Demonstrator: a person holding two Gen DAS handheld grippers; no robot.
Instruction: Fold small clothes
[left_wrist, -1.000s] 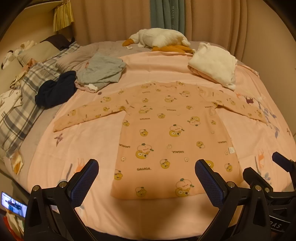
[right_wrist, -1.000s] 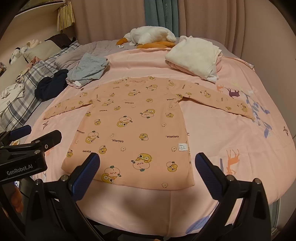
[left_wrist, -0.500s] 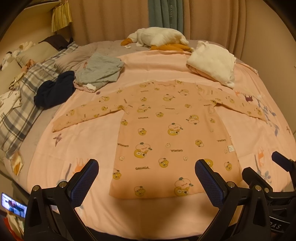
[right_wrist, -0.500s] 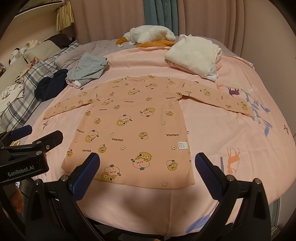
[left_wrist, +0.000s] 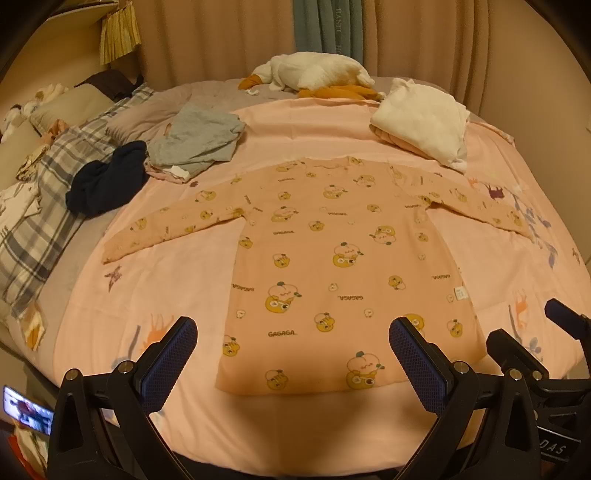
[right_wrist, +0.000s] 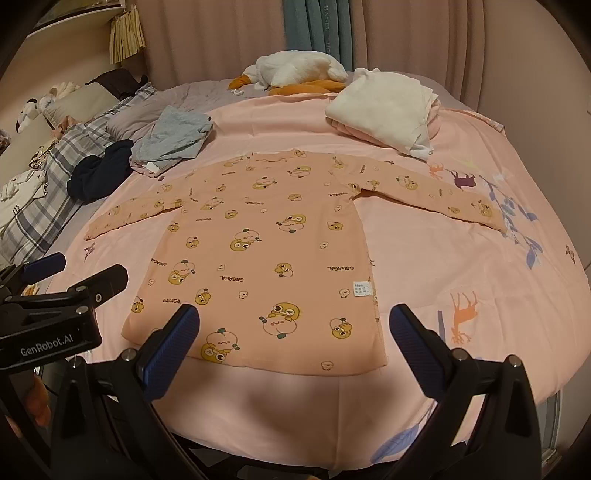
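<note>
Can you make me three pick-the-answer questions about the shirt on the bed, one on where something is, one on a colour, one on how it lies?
1. Where is the white folded cloth?
A. beyond the shirt's right sleeve
B. on the shirt's hem
C. on the floor

2. What colour is the shirt?
A. blue
B. peach with yellow cartoon prints
C. plain white

3. How does the shirt lie?
A. folded in half
B. rolled up
C. spread flat, sleeves out

Answers: 1 A, it sits past the right sleeve. 2 B, peach cloth shows yellow figures. 3 C, both sleeves stretch sideways; both grippers, left and right, hover open.
</note>
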